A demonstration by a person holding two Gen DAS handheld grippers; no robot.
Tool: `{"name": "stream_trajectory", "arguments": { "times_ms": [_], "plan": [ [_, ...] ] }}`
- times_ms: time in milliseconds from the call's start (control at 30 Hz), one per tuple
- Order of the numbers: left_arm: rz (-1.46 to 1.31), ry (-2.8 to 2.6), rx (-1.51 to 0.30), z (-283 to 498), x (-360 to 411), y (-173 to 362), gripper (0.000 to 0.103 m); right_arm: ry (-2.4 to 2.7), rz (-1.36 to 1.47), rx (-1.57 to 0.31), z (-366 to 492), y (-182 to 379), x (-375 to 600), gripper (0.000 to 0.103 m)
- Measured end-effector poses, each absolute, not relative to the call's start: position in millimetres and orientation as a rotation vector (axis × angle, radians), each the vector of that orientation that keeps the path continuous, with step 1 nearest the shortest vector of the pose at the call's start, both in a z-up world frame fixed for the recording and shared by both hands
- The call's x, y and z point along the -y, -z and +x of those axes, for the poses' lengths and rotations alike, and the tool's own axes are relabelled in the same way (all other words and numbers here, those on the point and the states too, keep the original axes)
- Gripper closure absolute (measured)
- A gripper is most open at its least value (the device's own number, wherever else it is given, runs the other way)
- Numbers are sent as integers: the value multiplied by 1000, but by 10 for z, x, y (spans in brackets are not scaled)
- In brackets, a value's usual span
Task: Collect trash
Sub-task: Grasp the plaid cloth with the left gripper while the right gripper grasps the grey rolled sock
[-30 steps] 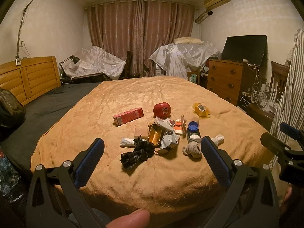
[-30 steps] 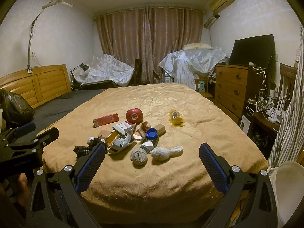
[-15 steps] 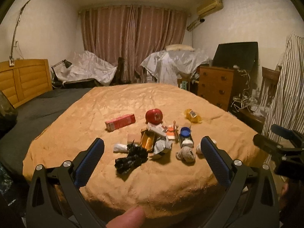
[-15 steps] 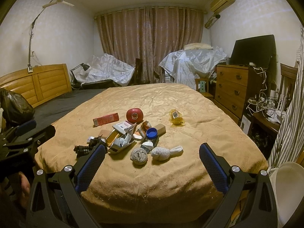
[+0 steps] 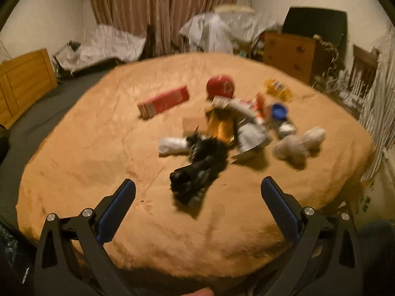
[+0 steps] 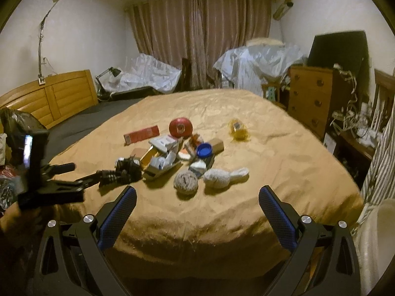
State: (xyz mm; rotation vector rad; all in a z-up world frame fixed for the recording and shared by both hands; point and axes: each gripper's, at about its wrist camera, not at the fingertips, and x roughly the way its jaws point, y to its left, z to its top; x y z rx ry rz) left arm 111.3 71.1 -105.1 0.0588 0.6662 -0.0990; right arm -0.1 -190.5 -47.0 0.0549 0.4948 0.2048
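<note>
The trash sits in a loose heap on the tan blanket [image 6: 271,172], and the black wad [image 5: 197,170] is its nearest piece, at the heap's near-left edge. Beside the wad, on its far-left side, lies a white twist [image 5: 171,145]; beyond the wad a gold packet [image 5: 221,125] and a grey carton [image 5: 249,135] lean on each other. To the right of the wad are a pale ball [image 6: 185,182] and a white sock-like bundle [image 6: 222,176]. Farther from the wad lie a blue cap [image 6: 204,150], a red ball [image 6: 181,127], a red box [image 6: 142,134] and a yellow wrapper [image 6: 238,129], which is well apart from the rest.

The left gripper [image 5: 197,197] is spread wide with nothing in it, and its tips are close to the wad — in the right wrist view one finger seems to touch it, though I cannot tell for sure. The right gripper [image 6: 197,199] is also spread and empty, back at the near edge of the bed.

The risks, as I judge them: the wad is soft and crumpled, so a shallow pinch may catch only a fold and let it slip. The blanket is loose — fingers pressed low could grab cloth along with trash. The wad touches the twist and the packet, so lifting may drag them or scatter the heap. The left view is blurred, which suggests fast motion; overshoot could shove the pieces apart.
</note>
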Motion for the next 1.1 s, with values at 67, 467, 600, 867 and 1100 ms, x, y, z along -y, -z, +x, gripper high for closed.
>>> {"name": "stream_trajectory", "arguments": {
  "times_ms": [67,467,600,867,1100],
  "plan": [
    [73,99,-684,1284,-734,1100,5,-221,72,-527,94,553,1918,4],
    [98,188,-782,1892,-572,1344,34,-367,294,-706,913,1069,2040,33],
    [118,195,-804,1970,-496,1455,34,-406,272,-740,1219,1150,1867,37],
    [48,185,-849,2059,-559,1608,57,-379,125,-804,1877,1372,1418,37],
    [19,182,-836,2027,-573,1629,66,-339,34,-819,2126,1518,1190,54]
  ]
}}
